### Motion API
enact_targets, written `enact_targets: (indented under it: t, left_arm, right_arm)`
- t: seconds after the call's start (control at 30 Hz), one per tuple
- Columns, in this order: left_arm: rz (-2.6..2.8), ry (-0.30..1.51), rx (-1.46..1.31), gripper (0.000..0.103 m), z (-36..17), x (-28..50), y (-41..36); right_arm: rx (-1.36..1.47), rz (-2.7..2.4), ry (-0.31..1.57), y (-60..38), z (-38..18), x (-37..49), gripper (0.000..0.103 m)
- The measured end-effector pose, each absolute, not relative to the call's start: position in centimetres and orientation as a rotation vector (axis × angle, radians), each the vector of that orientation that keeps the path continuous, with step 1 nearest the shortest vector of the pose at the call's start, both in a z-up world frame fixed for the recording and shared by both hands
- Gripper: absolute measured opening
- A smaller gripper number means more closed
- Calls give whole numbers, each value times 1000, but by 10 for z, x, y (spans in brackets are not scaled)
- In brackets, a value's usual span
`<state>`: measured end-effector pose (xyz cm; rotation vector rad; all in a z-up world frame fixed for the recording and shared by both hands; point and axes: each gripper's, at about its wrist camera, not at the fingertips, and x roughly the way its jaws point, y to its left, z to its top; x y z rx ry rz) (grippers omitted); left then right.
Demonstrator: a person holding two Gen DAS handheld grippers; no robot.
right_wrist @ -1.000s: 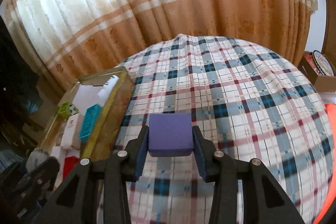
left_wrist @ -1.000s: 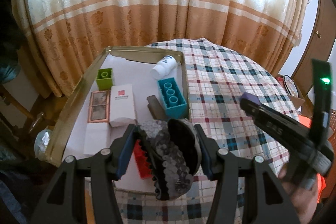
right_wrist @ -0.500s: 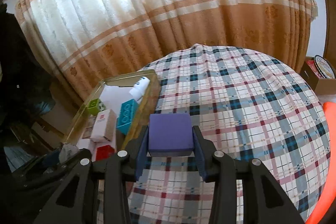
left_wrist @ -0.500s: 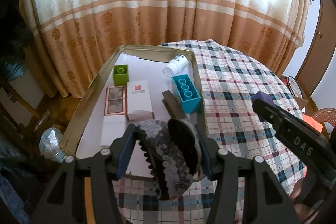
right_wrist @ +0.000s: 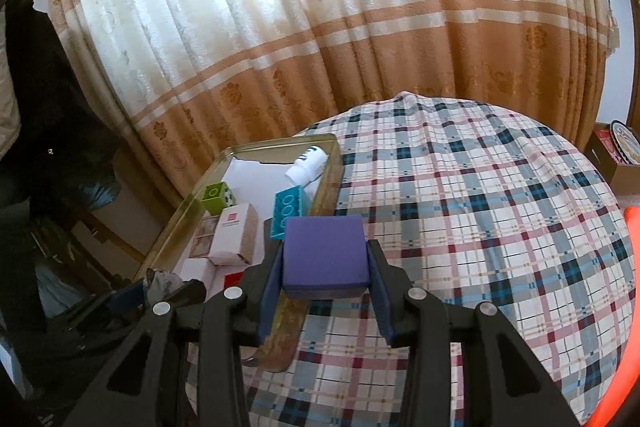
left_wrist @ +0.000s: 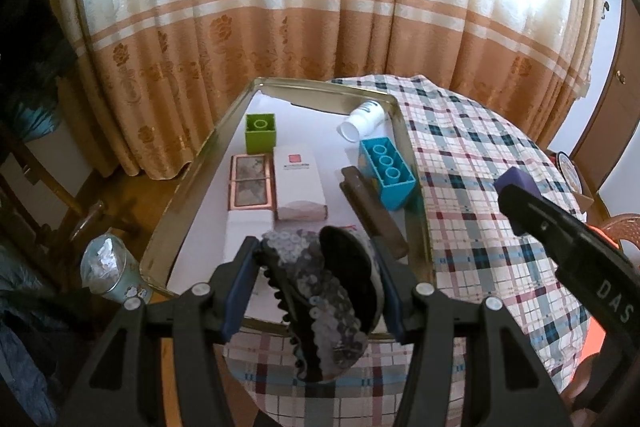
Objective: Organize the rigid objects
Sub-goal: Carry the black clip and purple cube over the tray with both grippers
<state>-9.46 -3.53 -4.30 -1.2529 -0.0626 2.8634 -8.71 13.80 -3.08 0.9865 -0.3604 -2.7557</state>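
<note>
My left gripper point(left_wrist: 314, 279) clamped on sequined hair clip point(left_wrist: 320, 291), held above near end of gold tray point(left_wrist: 188, 183). My right gripper point(right_wrist: 325, 267) closed tight on purple cube point(right_wrist: 325, 254), above plaid tablecloth point(right_wrist: 500, 219) just beside tray's right rim. In tray: green block point(left_wrist: 261, 133), teal block point(left_wrist: 386, 171), white box point(left_wrist: 298, 181), white bottle point(left_wrist: 362, 119).

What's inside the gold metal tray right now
The gold tray, lined with white paper, holds a green block, a teal block, a white bottle on its side, a white box, a framed picture and a brown bar. The left gripper and its sequined hair clip cover the near end.
</note>
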Motion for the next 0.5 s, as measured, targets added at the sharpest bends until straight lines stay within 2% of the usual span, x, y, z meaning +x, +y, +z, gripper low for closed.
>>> enact_targets:
  t: [0.5]
  left_arm:
    - [2923, -94, -1297, 55, -52, -103, -66]
  right_arm:
    - [988, -2701, -306, 111, -34, -89, 43]
